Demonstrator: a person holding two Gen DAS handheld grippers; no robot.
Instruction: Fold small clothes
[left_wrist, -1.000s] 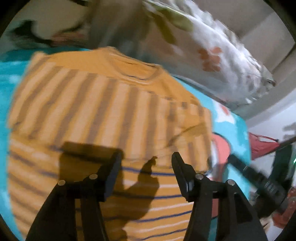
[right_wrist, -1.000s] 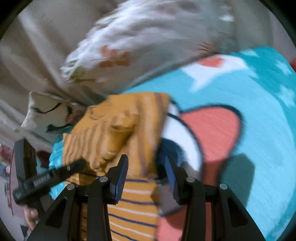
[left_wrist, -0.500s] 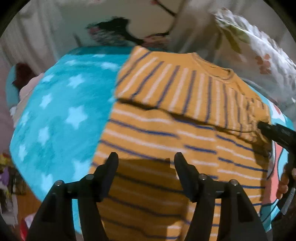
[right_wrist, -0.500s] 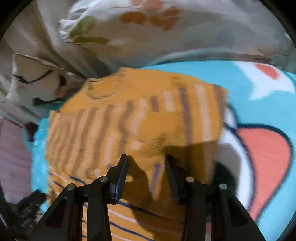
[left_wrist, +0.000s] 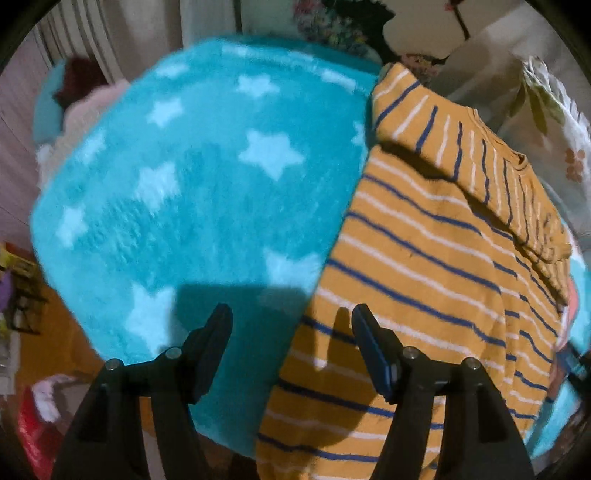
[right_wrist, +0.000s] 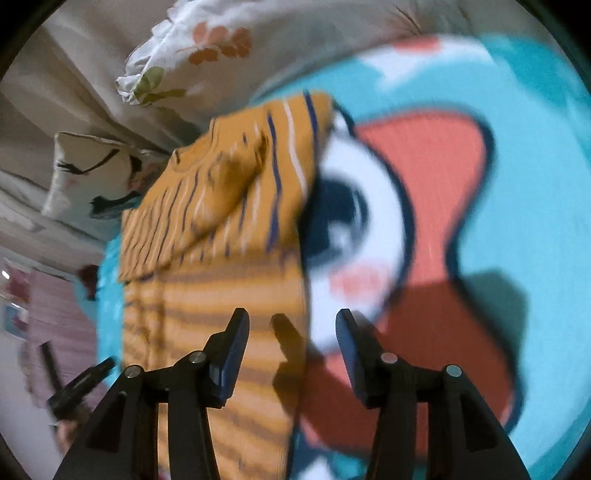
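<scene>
Bedroom: a bed covered w/ a fluffy turquoise star-print blanket (left_wrist: 207, 177), floral pillows (right_wrist: 192, 48) at the head. On it lies the mustard-yellow knit top w/ blue and white stripes (left_wrist: 424, 266), flat, its sleeves already turned in across the chest; the body below is not yet folded. The top looks light, soft and floppy, prob. clings a bit to the fleece, so it'll sag unless held at two points. Best hold, imo: the hem corners or side edges, pinching both layers. The left gripper (left_wrist: 291, 325) hovers over the top's left edge, jaws spread, nothing in them. The right gripper (right_wrist: 291, 328) hangs over the right edge by the blanket's red cartoon print (right_wrist: 424, 177), jaws also apart, empty.
</scene>
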